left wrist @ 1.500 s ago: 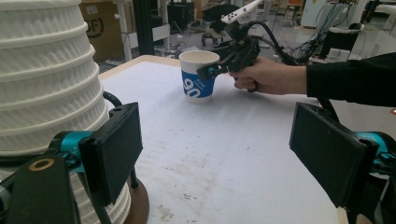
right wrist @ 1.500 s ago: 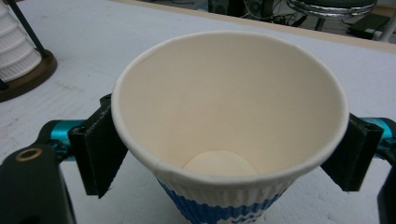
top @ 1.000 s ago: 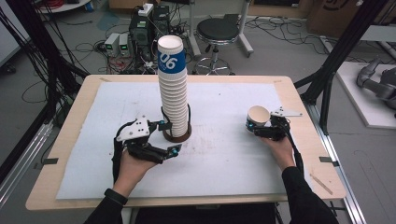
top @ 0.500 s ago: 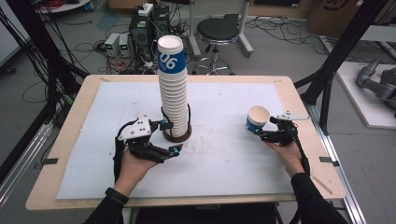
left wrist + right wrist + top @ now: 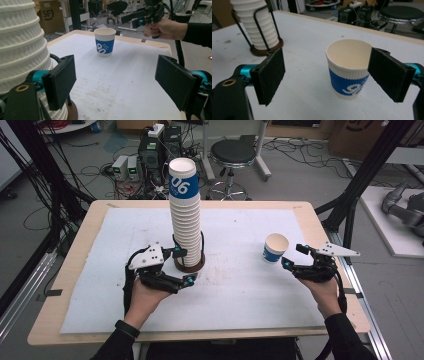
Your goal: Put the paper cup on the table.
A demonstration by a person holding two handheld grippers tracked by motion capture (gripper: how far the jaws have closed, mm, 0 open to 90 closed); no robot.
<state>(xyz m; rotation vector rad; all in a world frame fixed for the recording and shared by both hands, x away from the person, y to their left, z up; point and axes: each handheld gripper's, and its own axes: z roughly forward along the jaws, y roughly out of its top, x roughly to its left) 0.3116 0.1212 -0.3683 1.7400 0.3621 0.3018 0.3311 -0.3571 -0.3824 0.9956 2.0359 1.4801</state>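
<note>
Single white ribbed paper cup with a blue band (image 5: 275, 248) stands upright on the white table cover (image 5: 240, 295), well apart from the tall stack of white ribbed paper cups (image 5: 185, 215) in its dark round wire-framed holder (image 5: 190, 265).

Right gripper (image 5: 295, 257) sits just beside the cup, jaws wide with nothing held; they have just been closing a little, cup clear of the pads.

Left gripper (image 5: 186, 266) waits at the stack's base, jaws partly open, gripping nothing.

Risk: the light, empty cup could tip if the right jaw brushes its rim; a bump from the left gripper could sway the tall stack.
</note>
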